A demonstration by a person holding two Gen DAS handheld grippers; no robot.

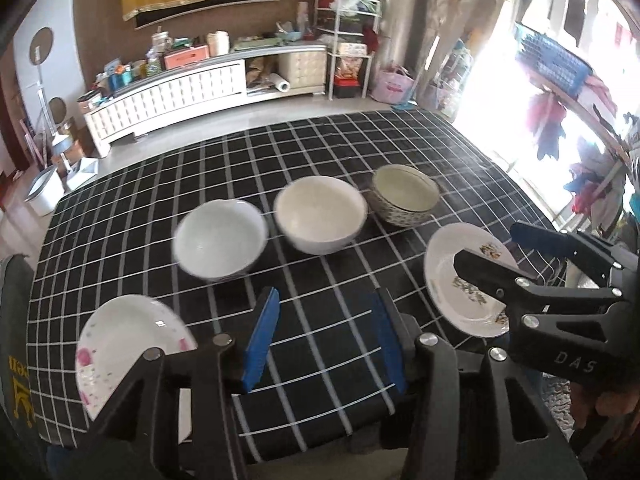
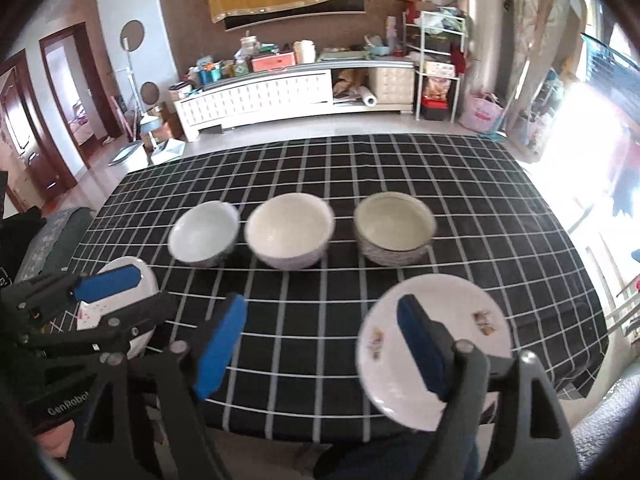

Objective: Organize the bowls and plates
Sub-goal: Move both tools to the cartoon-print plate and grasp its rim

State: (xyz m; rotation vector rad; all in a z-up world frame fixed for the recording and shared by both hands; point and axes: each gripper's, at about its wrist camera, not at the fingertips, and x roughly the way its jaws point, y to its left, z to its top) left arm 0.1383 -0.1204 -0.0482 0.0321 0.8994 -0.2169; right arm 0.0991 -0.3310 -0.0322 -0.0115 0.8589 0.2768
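Both grippers' fingers (image 1: 262, 340) gape empty; plates (image 2: 472, 304) lie beneath, bowls (image 1: 320, 214) beyond.

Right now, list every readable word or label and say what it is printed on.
"DAS": on the black body of the right gripper, left wrist view.
"GenRobot": on the body of the left gripper, right wrist view.
Yellow print on the dark garment: unreadable.
Shelf packaging: too blurred.

Three round ceramic bowls (image 1: 320, 214) line the middle of the black checked tablecloth (image 1: 320, 152), a white plate (image 1: 128, 344) near each front corner, left gripper (image 1: 324, 336) parted and empty.
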